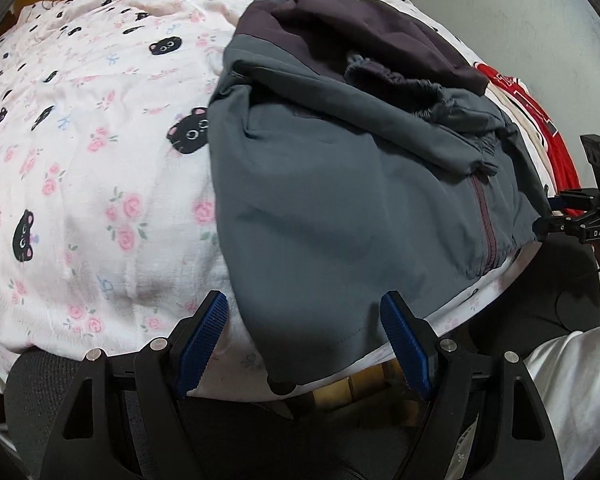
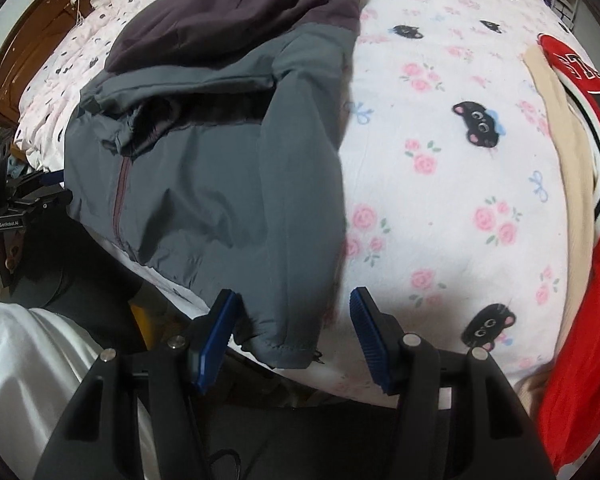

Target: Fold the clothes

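Grey jacket [image 1: 320, 184] with a dark purple upper part lies half-folded on a bed covered by a pink sheet [image 1: 80, 160] printed with roses and black cat faces, its bottom hem hanging over the near edge of the bed. Left gripper [image 1: 304, 344] points steeply down at that hem – jaws spread wide, blue pads either side of the grey cloth, not pressing on it. Right gripper [image 2: 294, 340] likewise points down at a corner of the same jacket [image 2: 220, 184]; jaws spread, the hem corner sits between them nearer the left-hand pad, and whether it touches that pad I cannot tell. Jacket's zip runs down near the bed edge. Red jersey [image 2: 580, 280] over a beige garment [image 2: 568, 152] lies at the right side of the bed, well apart from the jacket – white sleeve [image 2: 28, 360] low in the right wrist view
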